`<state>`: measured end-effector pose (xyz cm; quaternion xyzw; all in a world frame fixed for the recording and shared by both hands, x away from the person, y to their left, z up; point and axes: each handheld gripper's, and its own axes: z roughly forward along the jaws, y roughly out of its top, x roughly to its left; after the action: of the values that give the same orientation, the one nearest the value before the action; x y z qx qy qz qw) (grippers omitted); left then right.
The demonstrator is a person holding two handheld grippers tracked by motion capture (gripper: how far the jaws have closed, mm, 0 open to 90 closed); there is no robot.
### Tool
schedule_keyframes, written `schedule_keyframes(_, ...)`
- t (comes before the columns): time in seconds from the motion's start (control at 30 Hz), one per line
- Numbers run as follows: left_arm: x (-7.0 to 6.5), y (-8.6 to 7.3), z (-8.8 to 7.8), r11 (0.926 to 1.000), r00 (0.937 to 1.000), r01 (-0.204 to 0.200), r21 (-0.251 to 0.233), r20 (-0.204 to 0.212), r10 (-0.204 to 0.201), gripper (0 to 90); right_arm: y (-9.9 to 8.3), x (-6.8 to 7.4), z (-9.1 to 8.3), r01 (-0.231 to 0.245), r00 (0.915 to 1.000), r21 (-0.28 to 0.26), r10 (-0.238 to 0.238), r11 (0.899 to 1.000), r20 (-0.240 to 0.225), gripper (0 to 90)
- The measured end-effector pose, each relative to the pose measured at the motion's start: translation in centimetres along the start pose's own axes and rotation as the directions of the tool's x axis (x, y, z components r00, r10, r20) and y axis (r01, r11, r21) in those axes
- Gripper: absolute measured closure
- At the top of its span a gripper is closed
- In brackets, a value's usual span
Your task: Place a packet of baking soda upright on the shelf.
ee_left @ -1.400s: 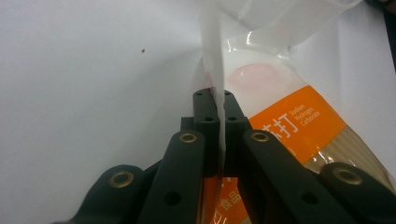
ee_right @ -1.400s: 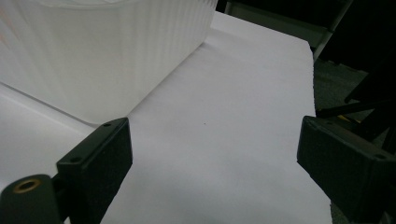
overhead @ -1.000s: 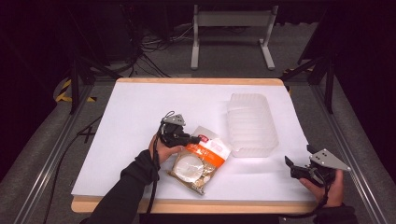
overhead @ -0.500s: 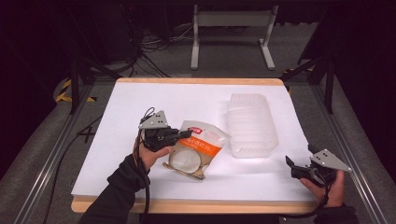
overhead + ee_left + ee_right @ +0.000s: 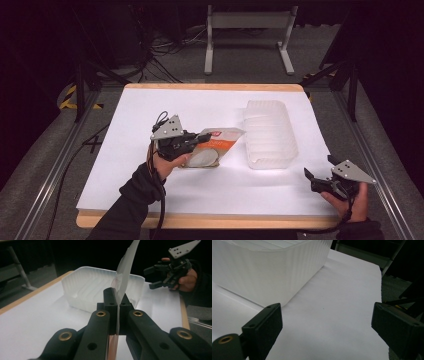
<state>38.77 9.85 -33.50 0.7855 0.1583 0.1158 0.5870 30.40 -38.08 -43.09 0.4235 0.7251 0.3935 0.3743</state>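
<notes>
A flat orange-and-white packet (image 5: pixel 216 145) with a round white item inside hangs just above the table, left of a translucent plastic tub (image 5: pixel 270 132). My left gripper (image 5: pixel 199 138) is shut on the packet's near edge. In the left gripper view the jaws (image 5: pixel 116 293) pinch the thin packet (image 5: pixel 126 270), which stands edge-on in front of the tub (image 5: pixel 92 287). My right gripper (image 5: pixel 311 179) rests near the table's front right corner, open with nothing between its fingers (image 5: pixel 265 325). The tub (image 5: pixel 262 267) lies just ahead of it to the left.
A white sheet (image 5: pixel 150 115) covers the wooden table. The right hand and its gripper (image 5: pixel 156 277) appear beyond the tub in the left gripper view. Dark floor, cables and a metal stand (image 5: pixel 247 22) lie past the table's far edge.
My left gripper has lifted the packet off the table and carried it up and slightly left, tilting it on edge. The right gripper has stayed put.
</notes>
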Motion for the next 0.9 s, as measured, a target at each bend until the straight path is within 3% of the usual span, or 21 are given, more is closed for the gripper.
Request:
schedule_keyframes(0.47,0.4,2.9,2.3,0.9951,0.9996,0.017,-0.097,0.025,-0.014,89.8,0.0,-0.2,-0.1,-0.020,0.9998,-0.004,0.020,1.000,-0.008,10.5)
schedule_keyframes(0.63,0.6,4.2,4.0,0.9895,0.9982,0.035,-0.141,0.054,-0.027,89.8,-0.3,-0.5,-0.2,-0.035,0.9994,-0.005,0.035,0.999,0.000,10.6)
schedule_keyframes(0.9,0.5,6.7,7.0,0.9858,0.9968,0.021,-0.167,0.080,-0.007,89.8,-0.5,-0.6,0.0,-0.039,0.9992,-0.002,0.039,0.999,0.003,10.6)
